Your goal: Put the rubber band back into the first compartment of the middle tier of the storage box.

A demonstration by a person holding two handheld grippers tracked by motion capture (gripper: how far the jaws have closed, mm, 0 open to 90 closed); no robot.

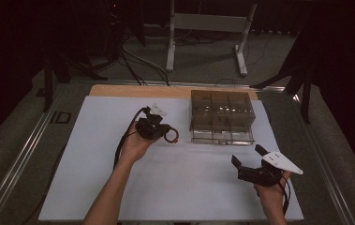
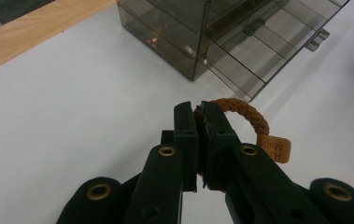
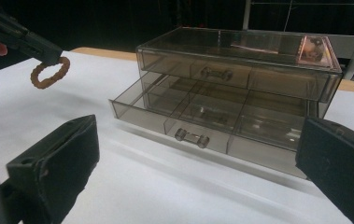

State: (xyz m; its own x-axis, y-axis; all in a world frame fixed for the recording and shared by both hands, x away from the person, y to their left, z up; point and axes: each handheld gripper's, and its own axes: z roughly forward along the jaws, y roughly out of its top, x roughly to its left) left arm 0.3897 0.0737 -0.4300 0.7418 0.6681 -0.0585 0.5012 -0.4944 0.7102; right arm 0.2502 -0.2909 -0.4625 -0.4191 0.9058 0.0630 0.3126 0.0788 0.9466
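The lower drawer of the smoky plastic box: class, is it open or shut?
Open. The lower drawer juts out past the upper drawer, which sits flush in the box, and its dividers lie exposed.

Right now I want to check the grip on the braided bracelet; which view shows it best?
The left gripper view: the braided bracelet sits close up, pinched in the left gripper, tag visible. The right gripper view shows it hanging clear of the table. The high view shows a small ring.

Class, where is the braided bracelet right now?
In the high view the braided bracelet hangs left of the drawer box, clamped in the left tongs above the white table.
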